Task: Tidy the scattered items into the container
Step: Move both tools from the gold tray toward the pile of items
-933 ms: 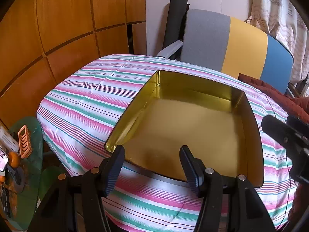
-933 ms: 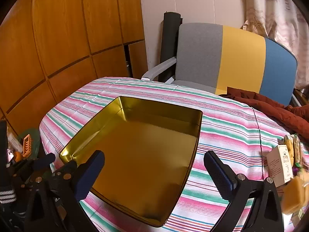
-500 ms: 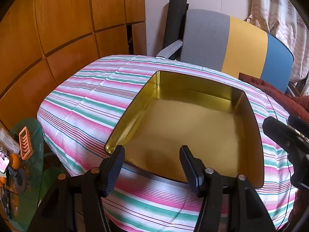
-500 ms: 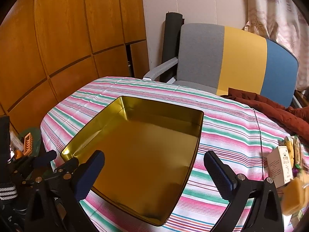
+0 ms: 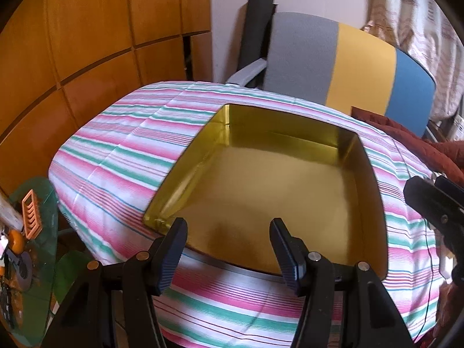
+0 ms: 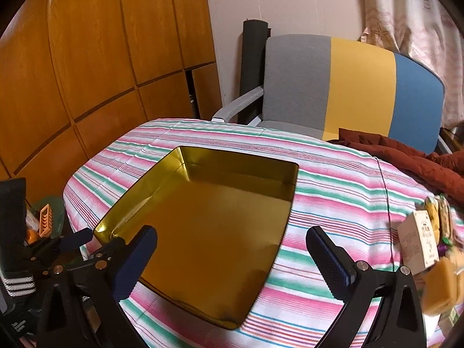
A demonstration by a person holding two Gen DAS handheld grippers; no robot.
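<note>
An empty gold metal tin (image 5: 290, 179) (image 6: 208, 232) lies open on the striped tablecloth (image 5: 121, 150). My left gripper (image 5: 229, 240) hovers over the tin's near edge, open, with nothing between its fingers. My right gripper (image 6: 232, 236) hangs above the tin's near right side, jaws wide open and empty. The scattered items lie on the cloth at the right: a small white box (image 6: 417, 243), yellow packets (image 6: 440, 284) and more wrapped packets (image 6: 438, 211). The right gripper's body (image 5: 432, 206) shows at the left wrist view's right edge.
A grey, yellow and blue chair (image 6: 348, 87) stands behind the table with a rust-red cloth (image 6: 406, 159) draped near it. Wooden wall panels (image 5: 87, 43) rise at the left. A green glass side table (image 5: 32, 232) with an orange rack sits below the table's left edge.
</note>
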